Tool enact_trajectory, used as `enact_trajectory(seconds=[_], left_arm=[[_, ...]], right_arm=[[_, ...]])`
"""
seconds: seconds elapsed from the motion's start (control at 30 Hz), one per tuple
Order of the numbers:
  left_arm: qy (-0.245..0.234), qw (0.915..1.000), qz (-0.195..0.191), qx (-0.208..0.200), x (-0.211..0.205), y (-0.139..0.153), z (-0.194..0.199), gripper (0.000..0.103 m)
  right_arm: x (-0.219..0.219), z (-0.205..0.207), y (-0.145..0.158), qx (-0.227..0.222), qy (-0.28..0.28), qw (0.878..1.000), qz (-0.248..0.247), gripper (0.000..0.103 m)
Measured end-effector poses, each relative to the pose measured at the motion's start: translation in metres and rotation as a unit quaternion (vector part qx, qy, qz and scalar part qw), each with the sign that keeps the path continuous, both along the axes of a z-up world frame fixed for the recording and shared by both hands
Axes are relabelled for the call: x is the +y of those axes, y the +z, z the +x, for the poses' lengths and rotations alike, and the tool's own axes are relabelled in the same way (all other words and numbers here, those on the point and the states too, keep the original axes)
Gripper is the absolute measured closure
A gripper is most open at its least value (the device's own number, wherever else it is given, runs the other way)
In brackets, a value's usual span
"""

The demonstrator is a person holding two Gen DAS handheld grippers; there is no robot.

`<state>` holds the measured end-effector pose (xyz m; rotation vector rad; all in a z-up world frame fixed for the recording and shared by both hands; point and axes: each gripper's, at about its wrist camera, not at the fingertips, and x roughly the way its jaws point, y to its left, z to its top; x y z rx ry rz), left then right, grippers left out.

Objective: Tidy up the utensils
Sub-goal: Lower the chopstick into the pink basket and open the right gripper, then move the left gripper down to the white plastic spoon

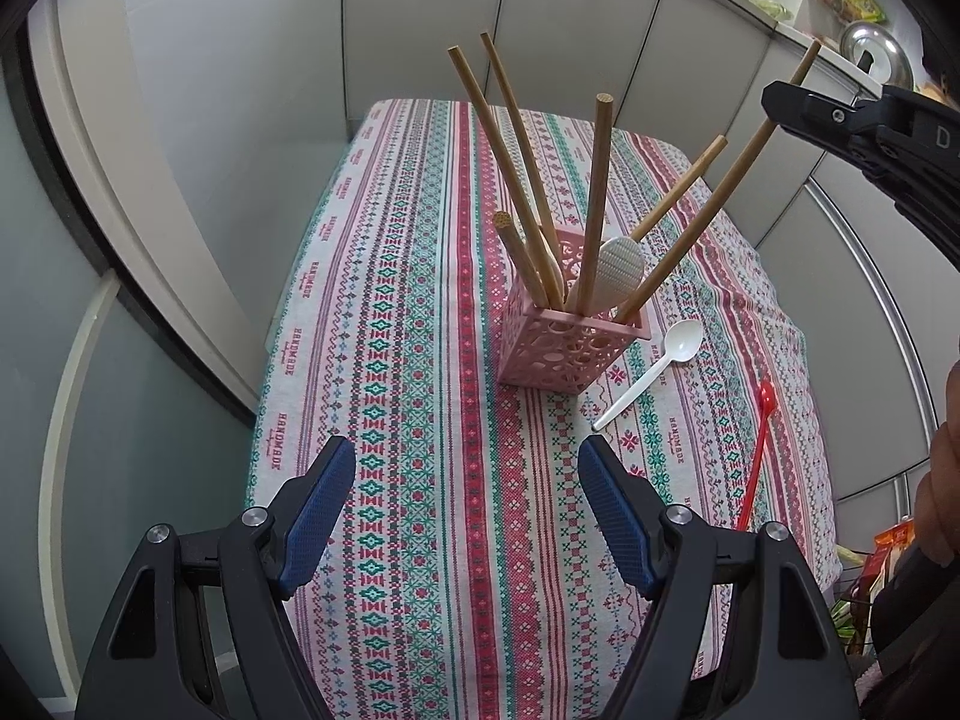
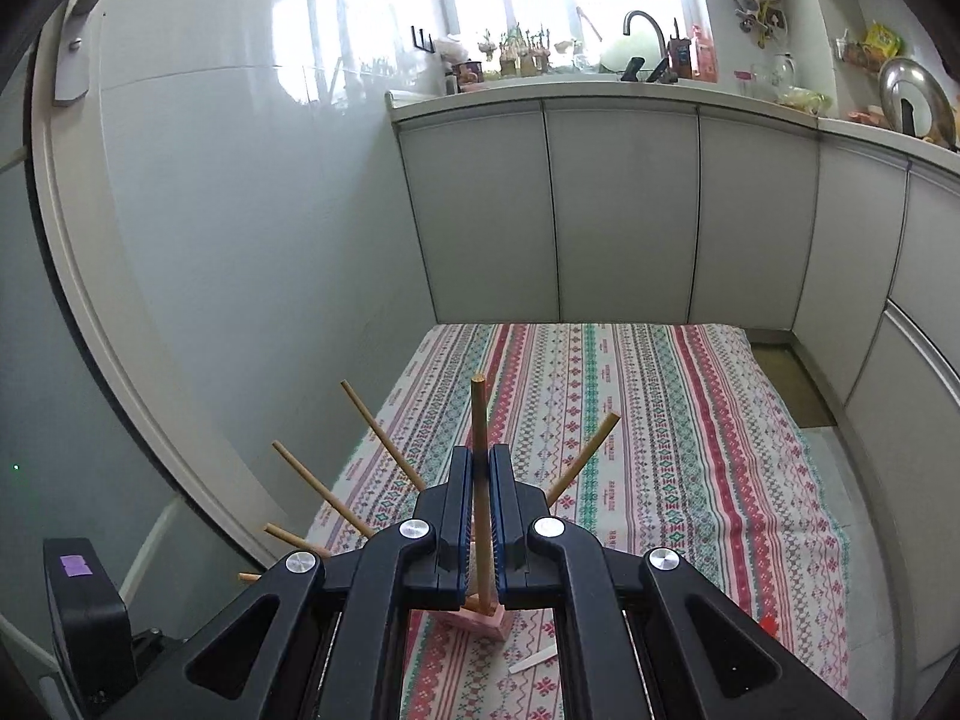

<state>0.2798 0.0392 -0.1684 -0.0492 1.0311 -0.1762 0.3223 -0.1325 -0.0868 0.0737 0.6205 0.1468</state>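
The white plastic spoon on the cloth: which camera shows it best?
The left wrist view: the white spoon lies whole on the tablecloth beside the pink holder. The right wrist view shows only a sliver of its handle below that tool.

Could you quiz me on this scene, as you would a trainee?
1. True or false: the left gripper is open and holds nothing.
2. What does the right gripper clamp? A) a wooden stick B) the white spoon C) the red spoon
3. Fill in: the stick's lower end sits in the pink ___.

Key: 1 true. 2 A. 3 holder. Both spoons lie on the tablecloth, beside the holder.
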Motion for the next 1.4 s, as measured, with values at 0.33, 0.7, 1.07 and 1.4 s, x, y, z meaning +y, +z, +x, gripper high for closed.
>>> enact_trajectory(seconds=[0.33, 0.7, 1.07, 1.4], left_arm=[[-0.003, 0.9999, 0.001, -0.011, -0.007, 0.01, -0.006, 0.024], [-0.037, 0.9982, 0.03, -0.036, -0.044, 0.021, -0.027, 0.024], [-0.089, 0.9924, 0.051, -0.067, -0.097, 0.031, -0.049, 0.024], [-0.157, 0.9825, 0.054, -0.085, -0.142, 0.027, -0.049, 0.024]], right_arm=[[-0.01, -0.013, 0.012, 0.01, 0.0, 1.0, 0.022, 0.081], [-0.054, -0.059, 0.035, 0.012, -0.024, 1.0, 0.01, 0.047], [-0.117, -0.095, 0.023, 0.056, -0.08, 0.995, -0.015, 0.034], [-0.186, -0.091, -0.037, 0.198, -0.119, 0.973, 0.011, 0.023]])
